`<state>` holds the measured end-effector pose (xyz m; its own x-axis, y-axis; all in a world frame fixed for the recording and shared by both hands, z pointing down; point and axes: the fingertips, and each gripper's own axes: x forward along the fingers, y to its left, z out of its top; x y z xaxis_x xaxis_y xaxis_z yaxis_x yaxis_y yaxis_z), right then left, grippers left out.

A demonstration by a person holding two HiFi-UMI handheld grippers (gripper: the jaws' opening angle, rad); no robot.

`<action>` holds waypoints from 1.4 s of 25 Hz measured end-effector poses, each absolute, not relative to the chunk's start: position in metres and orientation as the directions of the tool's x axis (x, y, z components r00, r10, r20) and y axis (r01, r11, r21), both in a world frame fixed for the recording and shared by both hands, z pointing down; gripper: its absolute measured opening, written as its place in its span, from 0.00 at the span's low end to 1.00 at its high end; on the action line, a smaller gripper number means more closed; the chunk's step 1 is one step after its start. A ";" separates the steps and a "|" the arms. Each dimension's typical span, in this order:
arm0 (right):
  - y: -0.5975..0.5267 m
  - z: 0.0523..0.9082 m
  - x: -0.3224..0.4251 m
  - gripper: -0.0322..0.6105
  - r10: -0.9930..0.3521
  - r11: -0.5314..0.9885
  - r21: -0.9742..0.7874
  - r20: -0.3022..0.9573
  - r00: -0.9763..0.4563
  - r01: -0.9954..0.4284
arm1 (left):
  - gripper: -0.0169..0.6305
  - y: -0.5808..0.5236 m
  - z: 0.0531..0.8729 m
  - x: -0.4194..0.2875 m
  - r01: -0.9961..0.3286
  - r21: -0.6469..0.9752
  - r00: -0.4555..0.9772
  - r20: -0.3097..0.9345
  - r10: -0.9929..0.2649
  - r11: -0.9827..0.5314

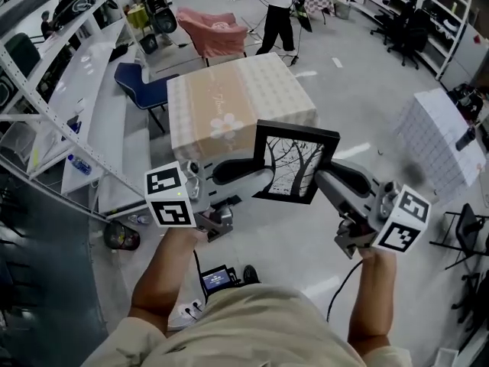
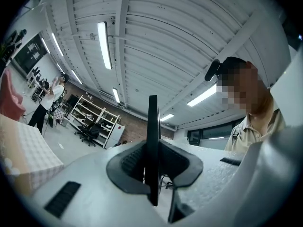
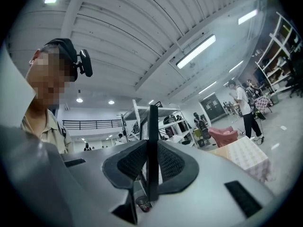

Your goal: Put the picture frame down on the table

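Two grippers up close: left gripper (image 1: pixel 262 177) and right gripper (image 1: pixel 321 176), jaws pinching one picture frame (image 1: pixel 294 163) by opposite edges, aloft before one cloth-covered counter (image 1: pixel 229 98). One blue chair (image 1: pixel 141 82) beside it, one person (image 1: pixel 279 6) beyond.

Both gripper views show the picture frame (image 2: pixel 152 145) edge-on, its front face hidden.

Head view steeply down, gripper views close along jaws, angled upward, all sharing picture frame (image 1: pixel 294 163)
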<state>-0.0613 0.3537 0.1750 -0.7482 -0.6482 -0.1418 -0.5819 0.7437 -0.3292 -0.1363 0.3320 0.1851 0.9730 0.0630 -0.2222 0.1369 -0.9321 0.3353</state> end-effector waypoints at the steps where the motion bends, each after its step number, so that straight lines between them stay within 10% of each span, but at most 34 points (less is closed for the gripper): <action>1: 0.341 0.174 -0.067 0.16 -0.653 0.740 -0.327 -0.139 -0.744 -0.588 | 0.13 0.319 0.185 -0.142 0.143 0.335 0.972 -0.226 0.068 -0.931; 16: 0.245 0.190 -0.080 0.16 -0.649 0.732 -0.352 -0.100 -0.754 -0.583 | 0.13 0.224 0.203 -0.155 0.139 0.380 0.968 -0.249 0.044 -0.914; 35: 0.079 0.191 0.078 0.16 -0.558 0.791 -0.387 -0.135 -0.819 -0.475 | 0.13 0.068 0.200 0.001 -0.003 0.393 0.978 -0.190 -0.085 -0.919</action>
<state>0.0776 0.0789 0.1908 -0.8189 -0.5578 -0.1353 -0.4747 0.7907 -0.3865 0.0007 0.0676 0.1999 0.9782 -0.0848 -0.1896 -0.0035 -0.9194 0.3934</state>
